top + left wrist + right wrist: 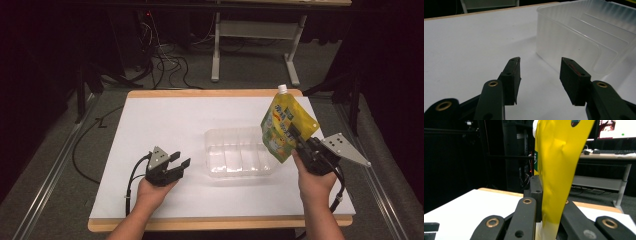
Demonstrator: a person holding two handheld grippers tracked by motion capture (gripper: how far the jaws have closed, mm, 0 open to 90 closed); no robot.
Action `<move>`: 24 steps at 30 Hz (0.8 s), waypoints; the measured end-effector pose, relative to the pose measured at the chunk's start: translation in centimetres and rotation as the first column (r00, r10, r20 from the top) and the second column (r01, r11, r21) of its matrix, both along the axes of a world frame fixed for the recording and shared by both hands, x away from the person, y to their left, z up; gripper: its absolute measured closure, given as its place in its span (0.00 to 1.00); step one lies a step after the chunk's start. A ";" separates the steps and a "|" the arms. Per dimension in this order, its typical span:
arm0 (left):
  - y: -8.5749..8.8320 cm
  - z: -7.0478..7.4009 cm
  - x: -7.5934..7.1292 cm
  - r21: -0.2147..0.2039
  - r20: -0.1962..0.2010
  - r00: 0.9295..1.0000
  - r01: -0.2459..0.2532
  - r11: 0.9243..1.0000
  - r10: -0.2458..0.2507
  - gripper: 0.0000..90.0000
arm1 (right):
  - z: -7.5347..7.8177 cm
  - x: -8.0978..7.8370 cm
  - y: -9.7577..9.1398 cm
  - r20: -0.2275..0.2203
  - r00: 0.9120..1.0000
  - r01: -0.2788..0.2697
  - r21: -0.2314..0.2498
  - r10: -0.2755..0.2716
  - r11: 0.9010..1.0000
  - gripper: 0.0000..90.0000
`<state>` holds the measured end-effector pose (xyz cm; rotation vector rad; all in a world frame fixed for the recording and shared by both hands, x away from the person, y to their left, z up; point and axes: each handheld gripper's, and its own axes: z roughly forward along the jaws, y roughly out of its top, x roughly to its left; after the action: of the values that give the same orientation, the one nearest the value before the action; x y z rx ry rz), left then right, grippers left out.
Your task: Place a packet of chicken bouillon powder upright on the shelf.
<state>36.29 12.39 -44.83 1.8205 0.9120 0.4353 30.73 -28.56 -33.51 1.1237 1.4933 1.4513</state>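
A white table (165,130) takes up the middle of the high view. Just right of centre on it sits a clear plastic tray (240,152) with ribbed dividers and nothing in it; the left gripper view has the tray (584,37) at its upper right.

At the right of the high view, a yellow spouted drink pouch (286,125) hangs in the air over the tray's right end, tilted, its white cap uppermost. The right gripper (299,136) has its jaws closed on the pouch's lower part; in the right gripper view the yellow film (556,170) rises between the two black jaws, pinched flat.

At the lower left of the high view, the left gripper (179,162) rests on the table beside the tray, jaws parted and holding nothing.

The step in hand appears to be carrying the pouch to the tray. The next move likely calls for lowering it into a compartment and laying it flat before the jaws let go.
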 end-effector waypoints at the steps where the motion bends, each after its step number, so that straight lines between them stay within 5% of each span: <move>1: 0.0 0.0 0.0 -0.001 -0.001 1.000 0.000 1.000 0.000 0.57 | -0.2 0.1 0.1 -0.004 1.000 -0.003 -0.003 0.003 1.000 1.00; 24: 0.2 0.0 0.0 -0.009 -0.014 1.000 -0.002 1.000 0.001 0.57 | -3.6 1.5 0.5 -0.040 0.999 -0.025 -0.037 0.024 0.999 1.00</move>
<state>36.27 12.59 -44.79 1.8168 0.9235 0.4193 32.25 -28.04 -37.07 1.1208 1.5604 1.4192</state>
